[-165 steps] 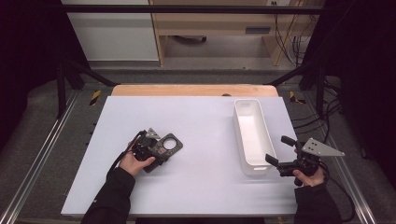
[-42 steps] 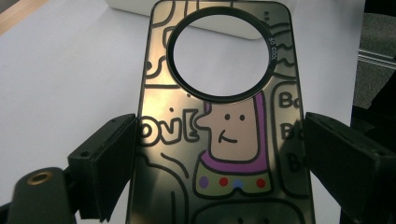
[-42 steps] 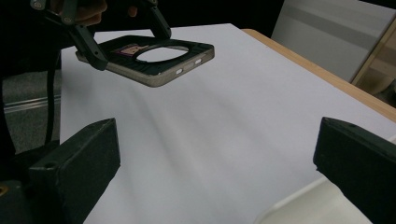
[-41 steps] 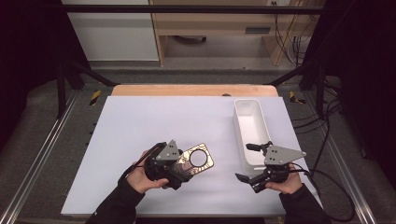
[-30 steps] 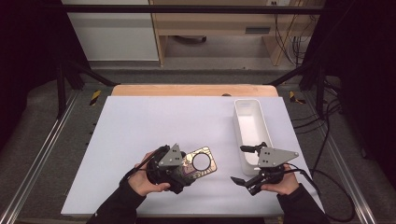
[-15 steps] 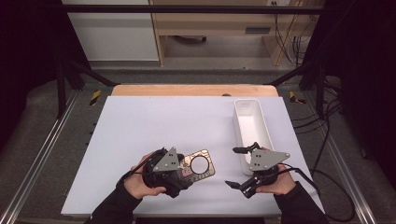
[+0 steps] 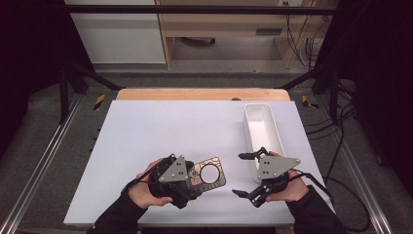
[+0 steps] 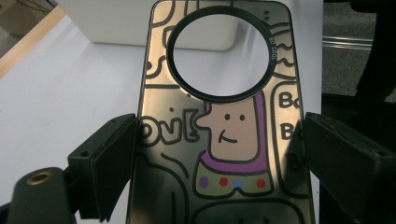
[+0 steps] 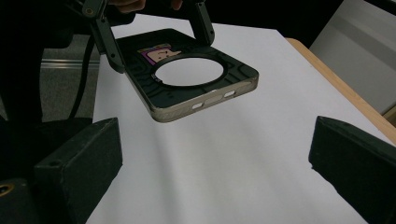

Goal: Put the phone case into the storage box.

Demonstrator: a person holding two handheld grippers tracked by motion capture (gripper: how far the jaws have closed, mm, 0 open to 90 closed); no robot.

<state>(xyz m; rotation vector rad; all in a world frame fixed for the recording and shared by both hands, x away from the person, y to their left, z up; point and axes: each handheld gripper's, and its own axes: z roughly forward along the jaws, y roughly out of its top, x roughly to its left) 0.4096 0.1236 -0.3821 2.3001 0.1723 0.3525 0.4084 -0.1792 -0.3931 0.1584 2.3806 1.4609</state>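
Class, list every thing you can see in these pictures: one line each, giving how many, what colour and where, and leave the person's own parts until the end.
Phone case: one, dark with cartoon drawings and a round hole, held above the table's near middle by the left hand-held gripper.
Tray: one, white, long and narrow, empty, on the table's right side.
Table: one, white top with a wooden far edge.
Cables: several, dark, on the floor beyond the table at the right.
Left hand-held gripper: one, black, shut on the phone case's two long edges.
Right hand-held gripper: one, black, open, jaws pointing towards the phone case, near the tray's near end.
Hands: two, one on each gripper, in dark sleeves.
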